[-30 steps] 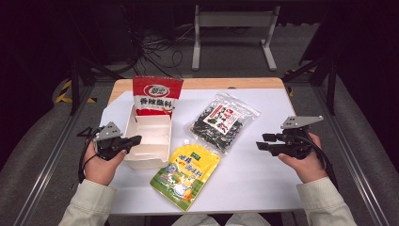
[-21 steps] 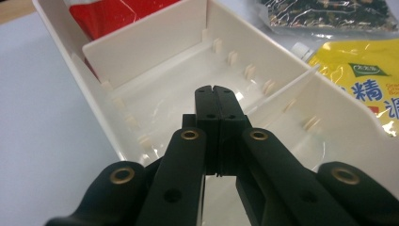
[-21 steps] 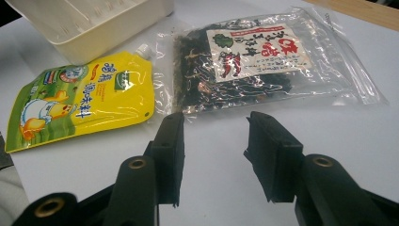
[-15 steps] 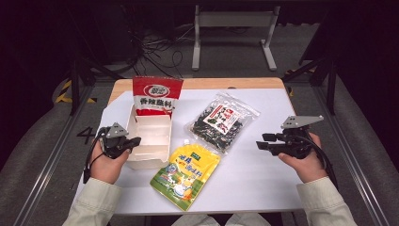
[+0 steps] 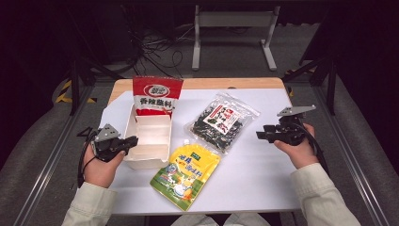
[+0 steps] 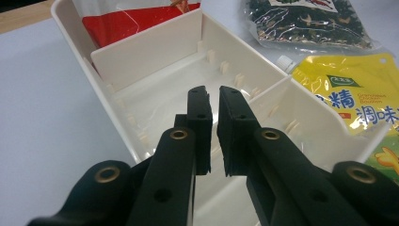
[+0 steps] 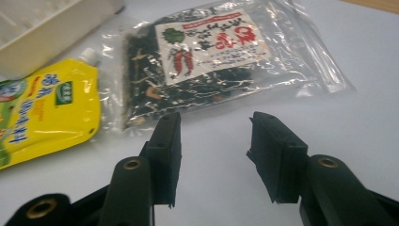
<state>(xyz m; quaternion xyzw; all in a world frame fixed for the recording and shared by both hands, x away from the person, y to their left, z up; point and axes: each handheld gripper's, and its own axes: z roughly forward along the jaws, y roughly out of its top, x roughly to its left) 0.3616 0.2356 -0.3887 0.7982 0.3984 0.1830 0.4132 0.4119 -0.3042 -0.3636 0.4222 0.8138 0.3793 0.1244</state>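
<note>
A white divided tray (image 5: 151,136) lies at the left of the table, with a red pouch (image 5: 156,96) standing in its far end. My left gripper (image 5: 133,140) hovers at the tray's near left rim. Its jaws have just been opening and show a narrow gap (image 6: 212,92) with nothing in it, over the tray's divider (image 6: 155,56). A clear bag of dark dried food (image 5: 221,121) and a yellow spouted pouch (image 5: 186,174) lie flat mid-table. My right gripper (image 5: 259,135) is to the right of the bag. Its jaws have also just been opening and stand wide and empty (image 7: 214,120), aimed at the bag (image 7: 211,56).
White table covering (image 5: 263,179) lies bare in front of the right hand. The wooden table edge (image 5: 226,83) runs along the back, with metal rails on both sides. A stand's legs and cables sit on the floor beyond.
The right gripper has edged a little left and farther up the table, toward the dark bag. The left hand has stayed by the tray.
</note>
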